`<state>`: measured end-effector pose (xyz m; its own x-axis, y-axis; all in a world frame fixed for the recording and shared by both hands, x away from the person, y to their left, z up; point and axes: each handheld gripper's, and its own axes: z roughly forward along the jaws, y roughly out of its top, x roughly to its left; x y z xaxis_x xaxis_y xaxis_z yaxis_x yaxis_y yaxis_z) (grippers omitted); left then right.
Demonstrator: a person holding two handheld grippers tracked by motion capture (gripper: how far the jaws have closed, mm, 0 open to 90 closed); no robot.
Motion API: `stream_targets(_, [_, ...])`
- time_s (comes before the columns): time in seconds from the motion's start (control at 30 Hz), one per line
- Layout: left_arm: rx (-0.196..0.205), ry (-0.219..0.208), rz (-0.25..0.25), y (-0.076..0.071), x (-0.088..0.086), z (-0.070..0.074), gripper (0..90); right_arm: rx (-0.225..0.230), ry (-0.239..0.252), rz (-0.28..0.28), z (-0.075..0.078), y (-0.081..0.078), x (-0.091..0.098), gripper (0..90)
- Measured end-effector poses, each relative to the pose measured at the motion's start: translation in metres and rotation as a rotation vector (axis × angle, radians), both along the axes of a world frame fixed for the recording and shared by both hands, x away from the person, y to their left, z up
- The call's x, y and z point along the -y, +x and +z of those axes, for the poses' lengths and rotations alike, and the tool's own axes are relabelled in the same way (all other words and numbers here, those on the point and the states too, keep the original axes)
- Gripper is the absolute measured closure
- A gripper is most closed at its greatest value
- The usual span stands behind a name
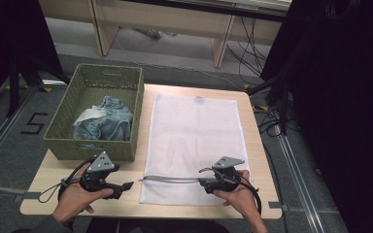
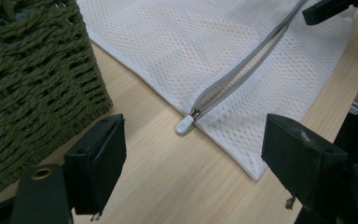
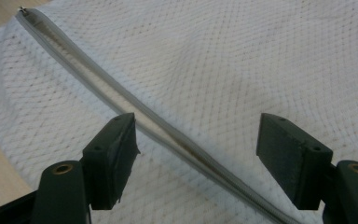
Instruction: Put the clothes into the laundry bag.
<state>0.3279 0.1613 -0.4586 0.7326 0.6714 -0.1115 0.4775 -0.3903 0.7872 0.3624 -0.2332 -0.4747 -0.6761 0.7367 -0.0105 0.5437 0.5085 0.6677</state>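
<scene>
Light wooden table (image 1: 264,160) on a grey floor, dark curtains to both sides. A white rectangular mesh laundry bag (image 1: 194,131) lies flat on the table's right half, with its grey zipper (image 1: 170,179) running along the near edge. The white zipper pull (image 2: 184,125) sits at the bag's near-left corner, resting on bare wood. A green woven basket (image 1: 58,128) stands just beside the bag on the left and holds crumpled blue denim clothing (image 1: 104,121). Left gripper (image 1: 127,186): 2 jaws spread, off the bag, pointed at the pull with nothing between them. Right gripper (image 1: 200,182): jaws spread, low over the zipper line near the bag's near-right part, the zipper passing between them.
</scene>
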Motion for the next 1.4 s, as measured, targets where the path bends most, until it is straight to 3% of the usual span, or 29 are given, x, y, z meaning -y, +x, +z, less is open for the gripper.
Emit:
stream_targets(0.07, [-0.004,0.001,-0.001,0.000,-0.001,0.001,21.2,0.018,0.022,-0.008,-0.005,0.005,-0.005,29.8])
stream_targets(0.1, [-0.003,-0.001,0.003,0.000,-0.001,0.001,21.2,0.004,0.006,-0.004,-0.004,0.006,-0.005,29.9])
stream_targets(0.17, [0.001,0.000,-0.001,0.000,-0.001,0.001,21.2,0.015,0.000,0.000,-0.009,0.012,-0.009,30.3])
stream_targets(0.2, [0.007,-0.015,0.013,0.000,0.000,0.000,21.2,-0.012,-0.007,-0.002,-0.011,0.015,-0.011,30.8])
stream_targets(0.27, [0.003,-0.018,0.015,-0.001,0.000,0.000,21.1,-0.021,-0.010,-0.001,-0.013,0.018,-0.014,31.3])
stream_targets(0.43, [0.001,-0.026,0.013,0.000,0.000,0.000,21.2,0.002,-0.030,0.022,-0.018,0.026,-0.015,32.1])
stream_targets(0.5, [-0.005,-0.001,-0.005,0.001,-0.002,0.000,21.1,-0.052,-0.023,0.010,-0.018,0.025,-0.018,32.2])
stream_targets(0.6, [-0.015,-0.011,0.010,0.000,-0.001,0.000,21.2,-0.043,-0.036,0.013,-0.022,0.028,-0.020,33.0])
stream_targets(0.67, [-0.004,-0.001,-0.002,0.001,-0.002,0.001,21.2,-0.073,-0.062,0.027,-0.022,0.030,-0.020,33.9])
stream_targets(0.77, [-0.004,-0.003,0.001,0.001,-0.002,0.001,21.1,-0.059,-0.049,0.024,-0.025,0.031,-0.020,34.1])
stream_targets(0.83, [-0.004,0.000,-0.001,0.001,-0.003,0.001,21.2,-0.088,-0.066,0.037,-0.023,0.031,-0.019,34.2])
stream_targets(0.87, [-0.004,-0.001,0.000,0.001,-0.002,0.001,21.2,-0.060,-0.062,0.030,-0.027,0.032,-0.019,34.4])
stream_targets(0.9, [-0.004,-0.002,0.001,0.001,-0.002,0.001,21.2,-0.072,-0.068,0.030,-0.026,0.032,-0.019,34.4])
stream_targets(1.07, [-0.005,0.000,0.003,0.001,-0.002,0.001,21.2,-0.086,-0.073,-0.002,-0.023,0.037,-0.015,43.4])
stream_targets(1.1, [-0.002,-0.002,0.004,0.001,-0.003,0.001,21.2,-0.060,-0.062,-0.008,-0.025,0.038,-0.014,45.4])
stream_targets(1.13, [-0.002,0.002,-0.001,0.001,-0.003,0.002,21.2,-0.090,-0.067,-0.027,-0.022,0.040,-0.012,48.9])
stream_targets(1.17, [-0.002,0.002,-0.001,0.001,-0.003,0.002,21.2,-0.090,-0.067,-0.027,-0.022,0.040,-0.012,48.9])
stream_targets(1.2, [0.001,-0.015,0.017,0.001,-0.002,0.001,21.2,-0.049,-0.077,-0.020,-0.024,0.042,-0.010,53.3])
stream_targets(1.23, [0.001,-0.015,0.017,0.001,-0.002,0.001,21.3,-0.049,-0.077,-0.020,-0.024,0.042,-0.010,53.3])
stream_targets(1.27, [0.001,0.006,0.005,0.001,-0.004,0.002,21.2,-0.081,-0.075,-0.033,-0.021,0.042,-0.011,55.2])
stream_targets(1.4, [0.001,0.004,0.012,0.002,-0.004,0.002,21.4,-0.054,-0.065,-0.030,-0.022,0.045,-0.012,59.9])
